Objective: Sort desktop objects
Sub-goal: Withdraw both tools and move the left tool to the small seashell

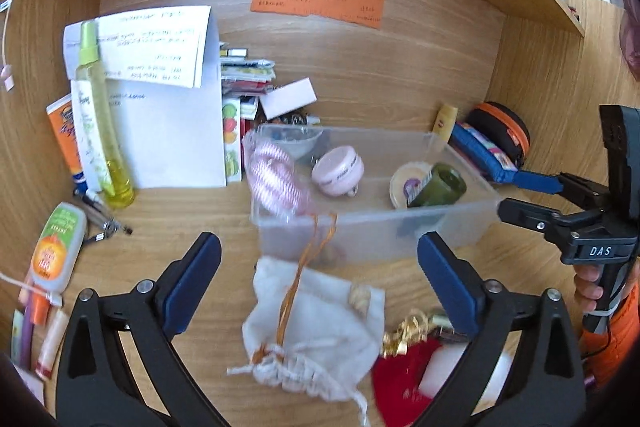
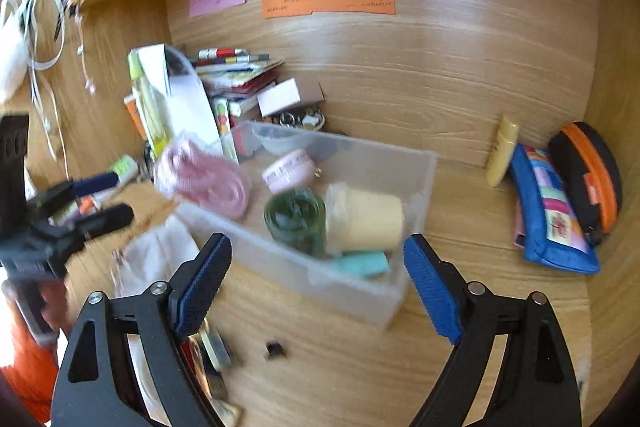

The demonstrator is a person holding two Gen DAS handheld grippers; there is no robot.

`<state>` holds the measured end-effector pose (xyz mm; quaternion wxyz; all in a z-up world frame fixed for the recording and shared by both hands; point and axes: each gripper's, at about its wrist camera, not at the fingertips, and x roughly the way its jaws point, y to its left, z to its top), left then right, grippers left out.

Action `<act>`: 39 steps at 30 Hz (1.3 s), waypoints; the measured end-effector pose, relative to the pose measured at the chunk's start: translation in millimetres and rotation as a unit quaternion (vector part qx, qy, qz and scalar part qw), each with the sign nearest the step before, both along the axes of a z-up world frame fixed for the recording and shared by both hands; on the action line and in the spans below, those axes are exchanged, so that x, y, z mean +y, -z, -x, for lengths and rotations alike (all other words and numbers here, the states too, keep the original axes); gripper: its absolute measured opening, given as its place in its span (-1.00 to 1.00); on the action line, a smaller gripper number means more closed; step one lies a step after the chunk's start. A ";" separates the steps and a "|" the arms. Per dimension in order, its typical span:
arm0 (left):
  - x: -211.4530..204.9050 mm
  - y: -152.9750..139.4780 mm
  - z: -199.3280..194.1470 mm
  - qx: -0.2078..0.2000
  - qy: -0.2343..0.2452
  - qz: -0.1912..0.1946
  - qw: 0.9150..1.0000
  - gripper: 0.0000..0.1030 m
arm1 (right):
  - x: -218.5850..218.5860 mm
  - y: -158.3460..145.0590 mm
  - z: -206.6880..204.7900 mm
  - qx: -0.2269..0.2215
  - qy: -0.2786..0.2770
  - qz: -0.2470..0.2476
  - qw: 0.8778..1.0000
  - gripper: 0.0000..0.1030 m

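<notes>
Both grippers spread wide, nothing held.

The left gripper (image 1: 320,279) is seen above the white pouch (image 1: 316,331); the right gripper (image 2: 318,279) before the clear bin (image 2: 320,267).

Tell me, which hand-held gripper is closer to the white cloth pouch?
Left. The left hand-held gripper hangs open right over the white cloth pouch; the right hand-held gripper is off beside the clear bin.

Both wrist views look forward over the desk, sharing the clear bin (image 1: 372,211) (image 2: 320,227) close ahead.
</notes>
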<state>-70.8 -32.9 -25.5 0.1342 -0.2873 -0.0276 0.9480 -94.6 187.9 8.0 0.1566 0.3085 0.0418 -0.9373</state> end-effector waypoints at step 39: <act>58.8 56.7 24.0 -0.084 0.095 0.131 0.983 -0.60 | -17.6 78.4 -3.0 -0.121 -0.119 -0.043 0.985 -0.23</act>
